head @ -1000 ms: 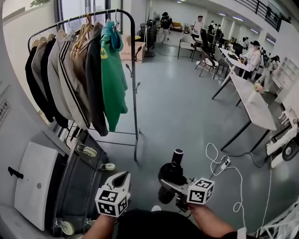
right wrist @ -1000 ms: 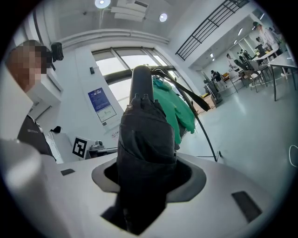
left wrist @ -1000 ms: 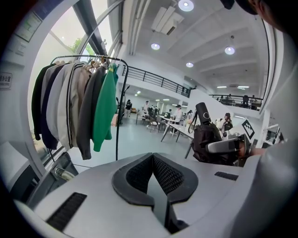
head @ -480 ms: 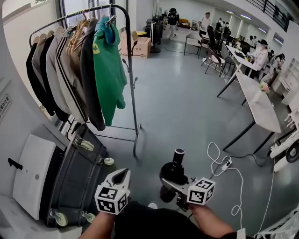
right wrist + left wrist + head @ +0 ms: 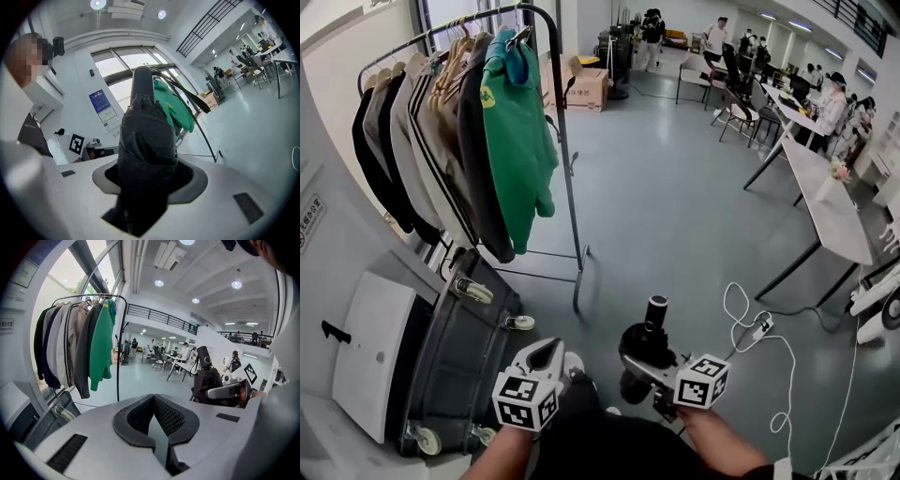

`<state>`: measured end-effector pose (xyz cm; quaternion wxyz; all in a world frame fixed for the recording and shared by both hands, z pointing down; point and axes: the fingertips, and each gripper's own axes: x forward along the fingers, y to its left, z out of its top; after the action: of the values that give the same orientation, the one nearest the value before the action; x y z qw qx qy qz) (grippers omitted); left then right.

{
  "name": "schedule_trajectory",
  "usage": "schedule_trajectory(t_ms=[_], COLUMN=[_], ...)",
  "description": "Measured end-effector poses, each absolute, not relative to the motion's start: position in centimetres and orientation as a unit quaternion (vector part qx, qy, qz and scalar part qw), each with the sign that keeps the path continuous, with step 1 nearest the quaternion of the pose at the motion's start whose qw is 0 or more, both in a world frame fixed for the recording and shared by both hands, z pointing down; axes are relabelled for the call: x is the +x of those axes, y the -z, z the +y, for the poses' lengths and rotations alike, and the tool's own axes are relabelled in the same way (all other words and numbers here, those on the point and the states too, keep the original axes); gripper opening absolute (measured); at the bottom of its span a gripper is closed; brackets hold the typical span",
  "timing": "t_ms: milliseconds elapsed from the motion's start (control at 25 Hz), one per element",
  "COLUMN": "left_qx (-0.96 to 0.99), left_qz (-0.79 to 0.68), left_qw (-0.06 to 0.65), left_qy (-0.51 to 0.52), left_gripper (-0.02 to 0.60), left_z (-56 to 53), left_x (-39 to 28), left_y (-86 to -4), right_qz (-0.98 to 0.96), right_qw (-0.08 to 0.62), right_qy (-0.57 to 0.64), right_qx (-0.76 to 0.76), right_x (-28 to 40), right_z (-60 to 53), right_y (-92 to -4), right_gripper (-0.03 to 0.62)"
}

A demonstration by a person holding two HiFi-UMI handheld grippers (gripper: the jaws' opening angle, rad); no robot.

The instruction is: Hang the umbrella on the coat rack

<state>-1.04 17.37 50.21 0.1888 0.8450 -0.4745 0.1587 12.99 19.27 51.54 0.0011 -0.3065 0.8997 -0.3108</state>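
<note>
Room: big open office hall, glossy grey floor, window behind the rack, desks and people far right. Coat rack stands far left, full of jackets, green hoodie on its right end. Dark wheeled suitcase lies near left. White cable loops on the floor at right.

My right gripper is clamped on the folded black umbrella, jaws wide around the bundled canopy. Its long axis runs near-to-far along my jaws, cylindrical end far, aimed at the floor right of the rack's base. Umbrella is well apart from the rack.

My left gripper: jaws closed together, nothing between them.
</note>
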Motion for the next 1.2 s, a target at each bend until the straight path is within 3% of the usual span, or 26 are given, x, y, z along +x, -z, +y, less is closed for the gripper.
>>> schedule_trajectory(t_ms=[1200], left_qx=[0.883], left_qz=[-0.432], left_qw=[0.134], left_qy=[-0.127], left_gripper=[0.015], left_z=[-8.7], left_x=[-6.0], left_y=[-45.2], right_qz=[0.904], right_qw=[-0.021], right_qy=[0.282], right_qx=[-0.322], right_x=[5.2], right_z=[-5.9], right_y=[-47.6], right_gripper=[0.218])
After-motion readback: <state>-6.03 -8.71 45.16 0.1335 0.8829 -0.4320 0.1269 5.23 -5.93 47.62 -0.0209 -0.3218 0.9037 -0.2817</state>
